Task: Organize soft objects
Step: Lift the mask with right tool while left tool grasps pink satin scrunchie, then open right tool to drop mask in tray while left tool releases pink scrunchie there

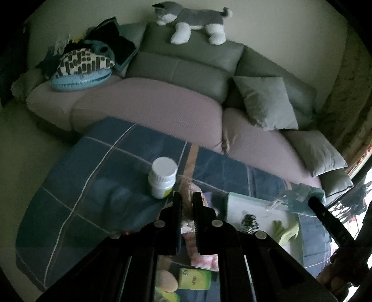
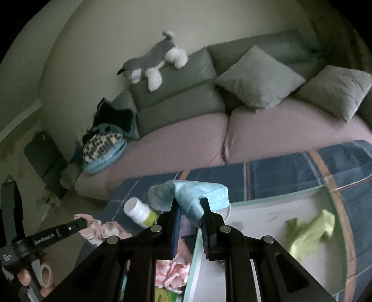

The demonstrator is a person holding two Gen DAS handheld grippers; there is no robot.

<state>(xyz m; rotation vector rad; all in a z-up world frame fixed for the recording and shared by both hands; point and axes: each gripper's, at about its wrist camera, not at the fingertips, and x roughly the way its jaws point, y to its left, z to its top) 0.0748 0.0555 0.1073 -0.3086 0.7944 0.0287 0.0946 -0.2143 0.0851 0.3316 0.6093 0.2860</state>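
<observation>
My left gripper (image 1: 187, 195) is shut on a pink and white cloth (image 1: 200, 253), which hangs from its pads above the glass-topped table. In the right wrist view the same cloth (image 2: 102, 228) trails from the left gripper's fingers (image 2: 78, 224). My right gripper (image 2: 190, 204) is shut on a light blue face mask (image 2: 195, 192), held over the near left corner of a white tray (image 2: 262, 216). The tray holds a yellow-green cloth (image 2: 310, 230). In the left wrist view a black-and-white patterned item (image 1: 250, 221) also lies in the tray (image 1: 262, 212).
A white bottle (image 1: 162, 178) stands on the blue checked table (image 1: 93, 185) just left of my left gripper. Behind is a sofa (image 1: 148, 109) with grey cushions (image 1: 265, 102), a plush dog (image 1: 193, 21) on its back and a blue plush pile (image 1: 81, 67). A tape roll (image 2: 46, 275) sits at lower left.
</observation>
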